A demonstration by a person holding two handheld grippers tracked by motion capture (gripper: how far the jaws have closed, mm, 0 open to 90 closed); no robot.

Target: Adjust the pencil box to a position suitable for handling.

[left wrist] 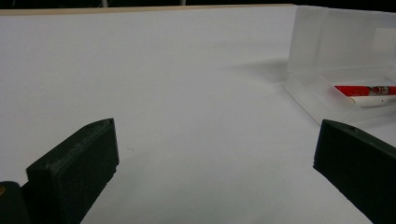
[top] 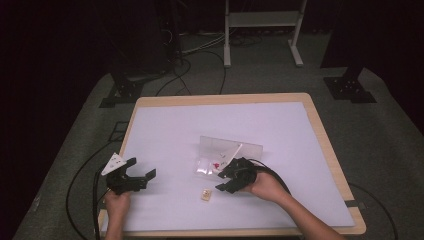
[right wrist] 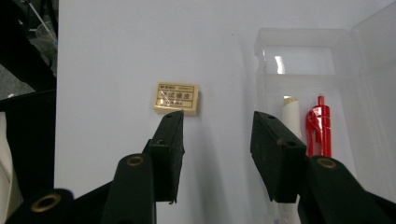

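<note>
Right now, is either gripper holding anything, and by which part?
Nothing held. The right gripper is open over bare table between the eraser and the clear case; the left gripper is open, empty.

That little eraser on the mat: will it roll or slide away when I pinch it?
The eraser is a flat block lying on its broad face, so it probably won't roll. It looks small and light, so one jaw of the right gripper touching first could nudge it across the smooth white mat.
</note>
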